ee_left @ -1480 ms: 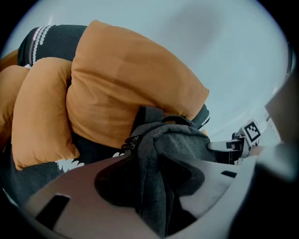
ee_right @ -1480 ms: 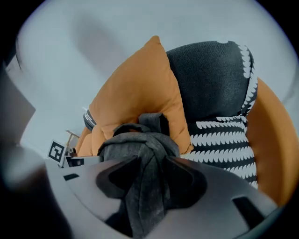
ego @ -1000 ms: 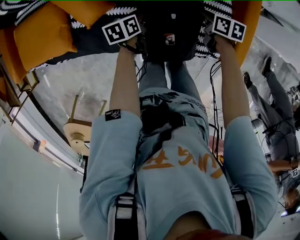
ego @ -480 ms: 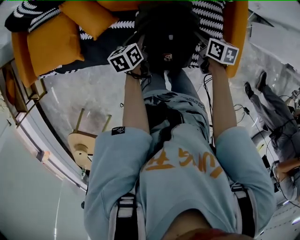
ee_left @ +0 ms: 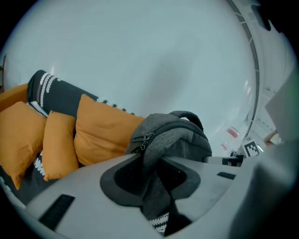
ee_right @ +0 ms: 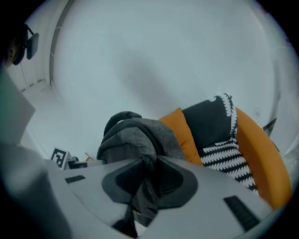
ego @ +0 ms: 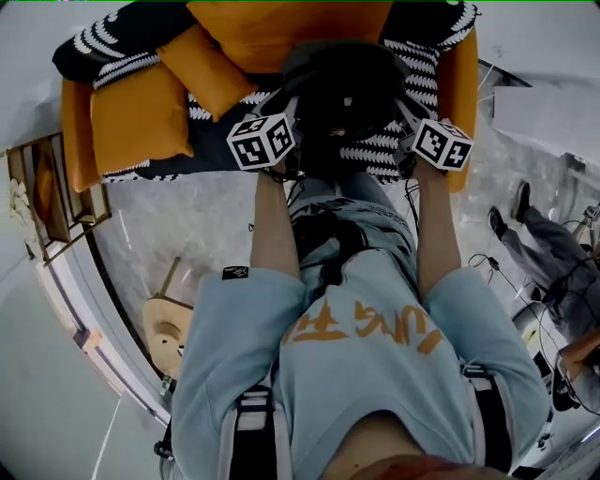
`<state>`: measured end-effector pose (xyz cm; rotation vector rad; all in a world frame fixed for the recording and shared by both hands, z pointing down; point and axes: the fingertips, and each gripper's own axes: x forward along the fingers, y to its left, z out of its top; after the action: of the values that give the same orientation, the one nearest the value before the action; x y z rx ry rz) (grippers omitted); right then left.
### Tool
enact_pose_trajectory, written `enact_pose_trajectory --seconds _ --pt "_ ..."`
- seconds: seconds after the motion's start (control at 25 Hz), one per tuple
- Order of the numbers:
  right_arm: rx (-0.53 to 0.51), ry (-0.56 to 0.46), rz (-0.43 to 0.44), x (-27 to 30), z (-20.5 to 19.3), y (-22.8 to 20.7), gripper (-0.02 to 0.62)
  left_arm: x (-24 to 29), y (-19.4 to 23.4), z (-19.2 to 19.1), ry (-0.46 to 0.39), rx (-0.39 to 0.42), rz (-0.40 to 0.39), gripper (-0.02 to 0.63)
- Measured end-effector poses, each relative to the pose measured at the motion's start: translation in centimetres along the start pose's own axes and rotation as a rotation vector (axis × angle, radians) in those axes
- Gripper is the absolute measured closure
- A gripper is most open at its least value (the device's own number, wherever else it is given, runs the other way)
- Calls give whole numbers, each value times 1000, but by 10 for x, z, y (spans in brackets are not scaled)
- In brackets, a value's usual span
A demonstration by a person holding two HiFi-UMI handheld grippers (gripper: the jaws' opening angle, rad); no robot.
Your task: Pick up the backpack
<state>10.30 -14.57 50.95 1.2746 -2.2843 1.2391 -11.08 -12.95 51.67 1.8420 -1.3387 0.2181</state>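
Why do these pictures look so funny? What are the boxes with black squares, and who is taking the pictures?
There is no robot here. A person in a light blue shirt holds a hand tool called a gripper in each hand. The boxes with squares are part of those tools.

The big picture comes from a camera on the person's head, looking down along their arms. The other two come from little cameras riding on the left gripper and the right gripper.

Both grippers' jaws have just been closing, and each one pinches the fabric of a grey backpack. Beyond it is an orange sofa with orange cushions and a black-and-white throw.
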Motion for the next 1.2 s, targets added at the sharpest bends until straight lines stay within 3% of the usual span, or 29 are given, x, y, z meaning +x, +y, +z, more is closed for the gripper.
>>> enact_pose_trajectory --seconds 0.24,0.56,1.2 --pt "-87 -128 60 -11 70 28 506 -8 -28 77 -125 111 -33 489" --pt "-206 -303 87 -34 164 74 506 -29 -67 171 -279 191 -78 492" --pt "-450 -609 154 -107 299 163 505 -101 -150 312 -548 374 -183 507"
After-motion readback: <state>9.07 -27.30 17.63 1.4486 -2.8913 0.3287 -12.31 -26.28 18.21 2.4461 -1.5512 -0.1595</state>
